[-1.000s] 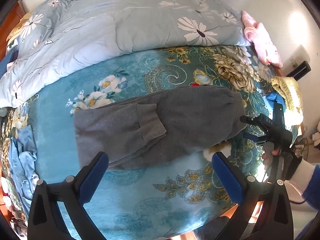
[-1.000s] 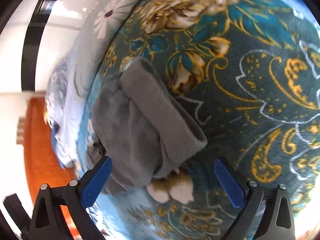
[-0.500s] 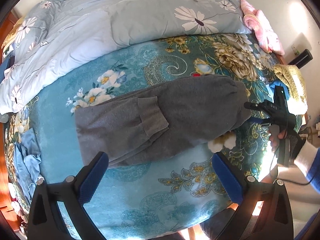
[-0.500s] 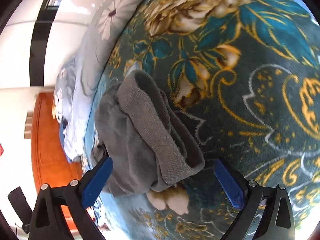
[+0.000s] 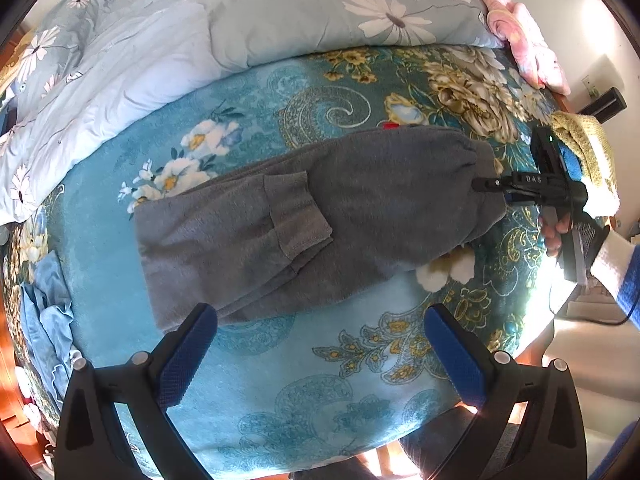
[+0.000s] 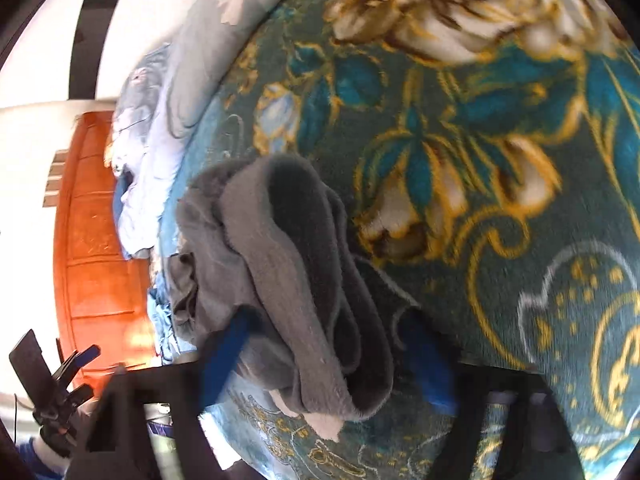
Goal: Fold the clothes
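Observation:
Grey sweatpants [image 5: 320, 216] lie folded lengthwise across a teal floral blanket [image 5: 328, 368] on the bed. My left gripper [image 5: 320, 348] is open and empty, hovering just in front of the pants' near edge. My right gripper [image 5: 486, 185] reaches the waistband end at the right. In the right wrist view the waistband [image 6: 304, 300] sits between my closing blue fingers [image 6: 224, 356], blurred by motion, and my right gripper [image 6: 320, 360] looks shut on it.
A pale blue floral duvet [image 5: 200, 36] is heaped at the back. A pink cloth [image 5: 524, 48] and a yellow knit [image 5: 588, 152] lie at the right edge. Blue clothes [image 5: 44, 312] hang at the left edge. An orange wooden door [image 6: 96, 248] stands beyond.
My right gripper has moved onto the waistband end and its fingers have closed in around it. My left gripper has drifted slightly and stayed open.

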`<state>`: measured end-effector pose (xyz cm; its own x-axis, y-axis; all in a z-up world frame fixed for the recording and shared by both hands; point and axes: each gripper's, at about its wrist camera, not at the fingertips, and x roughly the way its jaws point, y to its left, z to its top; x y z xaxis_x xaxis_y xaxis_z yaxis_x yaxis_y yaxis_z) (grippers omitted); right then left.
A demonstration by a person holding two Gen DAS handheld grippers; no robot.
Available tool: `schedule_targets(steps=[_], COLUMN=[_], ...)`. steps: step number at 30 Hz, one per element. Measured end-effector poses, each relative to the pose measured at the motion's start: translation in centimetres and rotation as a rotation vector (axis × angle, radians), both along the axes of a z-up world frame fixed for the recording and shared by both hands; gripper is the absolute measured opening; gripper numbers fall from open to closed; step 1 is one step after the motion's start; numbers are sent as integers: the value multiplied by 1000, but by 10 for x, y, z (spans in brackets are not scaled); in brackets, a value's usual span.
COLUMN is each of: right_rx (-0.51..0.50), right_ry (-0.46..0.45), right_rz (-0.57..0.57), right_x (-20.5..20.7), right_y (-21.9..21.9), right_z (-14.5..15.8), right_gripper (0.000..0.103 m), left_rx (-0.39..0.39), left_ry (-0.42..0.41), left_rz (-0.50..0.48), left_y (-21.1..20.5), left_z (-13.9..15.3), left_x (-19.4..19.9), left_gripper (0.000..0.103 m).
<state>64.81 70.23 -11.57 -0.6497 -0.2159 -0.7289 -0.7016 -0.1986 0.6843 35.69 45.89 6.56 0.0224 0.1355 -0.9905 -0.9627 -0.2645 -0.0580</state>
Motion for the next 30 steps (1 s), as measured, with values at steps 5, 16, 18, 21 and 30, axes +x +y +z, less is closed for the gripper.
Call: schedule_targets(steps=[5, 16, 18, 21, 30], right_rx=[-34, -77, -61, -33, 71], right_ry=[3, -23, -44, -69, -129], right_rz=[49, 99, 90, 75, 48], right_x=[-13, -33, -33, -36, -49], right_y=[10, 15, 10, 4, -21], right_z=[-12, -13, -7, 5, 67], right_gripper=[57, 35, 31, 22, 16], left_rx=[-18, -8, 3, 25, 107], left_ry=[-12, -42, -42, -53, -101], left_rz=[16, 29, 35, 49, 76], left_y=[-2, 1, 0, -4, -30], left_z=[-5, -6, -4, -4, -1], left_x=[-5, -14, -17, -23, -47], left_gripper=[103, 103, 103, 103, 103])
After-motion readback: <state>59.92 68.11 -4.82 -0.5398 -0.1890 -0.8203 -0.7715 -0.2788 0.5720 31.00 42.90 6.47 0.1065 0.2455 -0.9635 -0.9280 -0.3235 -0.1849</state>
